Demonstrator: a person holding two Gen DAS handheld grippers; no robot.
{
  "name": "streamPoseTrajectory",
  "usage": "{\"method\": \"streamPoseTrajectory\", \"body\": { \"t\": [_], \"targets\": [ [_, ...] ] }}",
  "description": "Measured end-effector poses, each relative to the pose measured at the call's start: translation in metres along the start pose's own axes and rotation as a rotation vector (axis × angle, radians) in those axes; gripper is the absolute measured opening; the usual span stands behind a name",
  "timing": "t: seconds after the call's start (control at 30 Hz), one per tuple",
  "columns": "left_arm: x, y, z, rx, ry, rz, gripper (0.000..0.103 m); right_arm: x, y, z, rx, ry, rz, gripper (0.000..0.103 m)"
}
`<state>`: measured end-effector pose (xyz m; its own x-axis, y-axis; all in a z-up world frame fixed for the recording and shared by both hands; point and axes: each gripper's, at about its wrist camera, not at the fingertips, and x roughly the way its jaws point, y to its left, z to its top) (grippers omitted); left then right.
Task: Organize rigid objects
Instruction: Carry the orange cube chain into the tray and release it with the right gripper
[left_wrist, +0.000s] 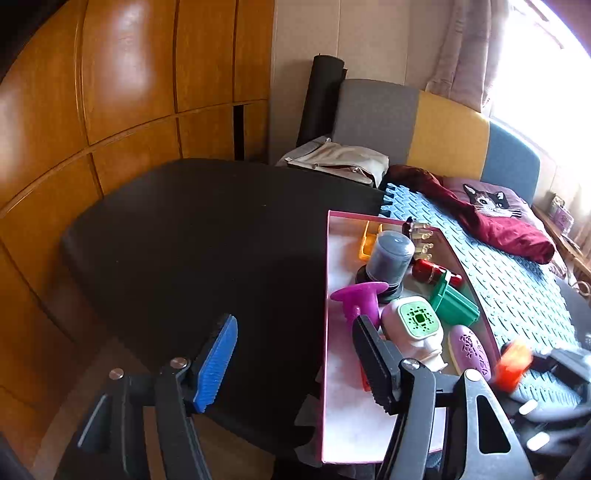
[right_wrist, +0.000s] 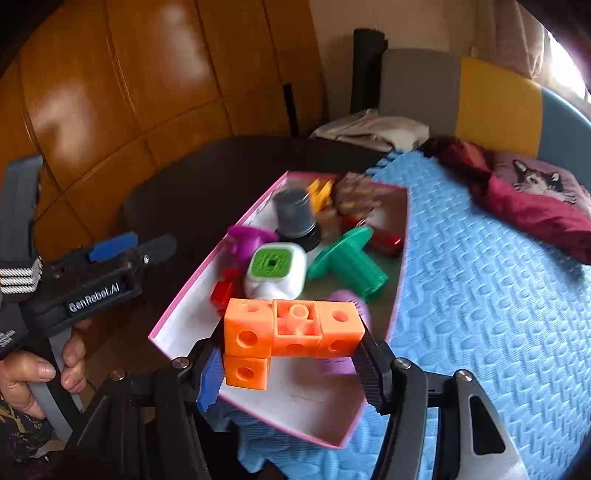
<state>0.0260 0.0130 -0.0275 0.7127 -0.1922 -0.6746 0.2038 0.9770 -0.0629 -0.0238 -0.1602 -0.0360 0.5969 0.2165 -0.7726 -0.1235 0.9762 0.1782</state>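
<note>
Right gripper (right_wrist: 291, 354) above pink-rimmed box (right_wrist: 192, 314) pinches L-shaped orange block cluster (right_wrist: 291, 332); left gripper (left_wrist: 295, 354) spread, holding nothing.

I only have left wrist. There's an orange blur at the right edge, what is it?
Observer: An L-shaped piece of orange linking cubes, clamped in the right gripper.
Operator: Where is it relative to the box?
Observer: Held above the near end of the pink-edged box, not touching the floor of it.
Operator: What's directly past it?
Observer: The white cube with a green top and a green spool, both inside the box.
</note>
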Motion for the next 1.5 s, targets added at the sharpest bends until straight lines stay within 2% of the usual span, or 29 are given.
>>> {"method": "streamPoseTrajectory", "body": {
  "t": [0.17,0.27,0.4,0.53,0.7,0.77,0.83,0.97,1.07,1.27,1.5],
  "targets": [
    [0.002,0.0,-0.002,0.006,0.003,0.002,0.072,0.033,0.007,-0.015,-0.001,0.081,-0.007,0.061],
    [0.003,0.0,-0.003,0.009,0.006,0.004,0.075,0.042,0.005,-0.019,0.011,0.098,-0.005,0.062],
    [0.003,-0.002,-0.003,0.011,0.009,0.004,0.076,0.042,0.003,-0.021,0.015,0.083,0.004,0.062],
    [0.001,-0.003,-0.004,0.011,0.003,0.006,0.082,0.039,0.006,-0.024,0.016,0.068,0.001,0.063],
    [-0.008,-0.003,-0.003,0.003,-0.016,0.019,0.093,0.007,0.008,-0.022,0.03,-0.059,0.036,0.064],
    [-0.011,-0.003,-0.003,-0.005,-0.022,0.026,0.101,-0.006,0.007,-0.02,0.059,-0.113,0.005,0.068],
    [-0.014,-0.003,-0.003,-0.009,-0.027,0.039,0.103,-0.016,0.005,-0.019,0.085,-0.151,-0.023,0.068],
    [-0.024,-0.006,-0.003,-0.008,-0.047,0.06,0.103,-0.023,0.004,-0.014,0.093,-0.191,-0.146,0.068],
    [-0.031,-0.007,-0.004,-0.005,-0.066,0.065,0.103,-0.023,-0.001,-0.008,0.107,-0.193,-0.199,0.068],
    [-0.043,-0.01,-0.007,-0.003,-0.101,0.083,0.103,-0.027,-0.007,-0.007,0.134,-0.212,-0.234,0.068],
    [-0.047,-0.015,-0.009,0.008,-0.104,0.095,0.103,-0.03,-0.001,-0.011,0.131,-0.232,-0.249,0.068]
  ]
}}
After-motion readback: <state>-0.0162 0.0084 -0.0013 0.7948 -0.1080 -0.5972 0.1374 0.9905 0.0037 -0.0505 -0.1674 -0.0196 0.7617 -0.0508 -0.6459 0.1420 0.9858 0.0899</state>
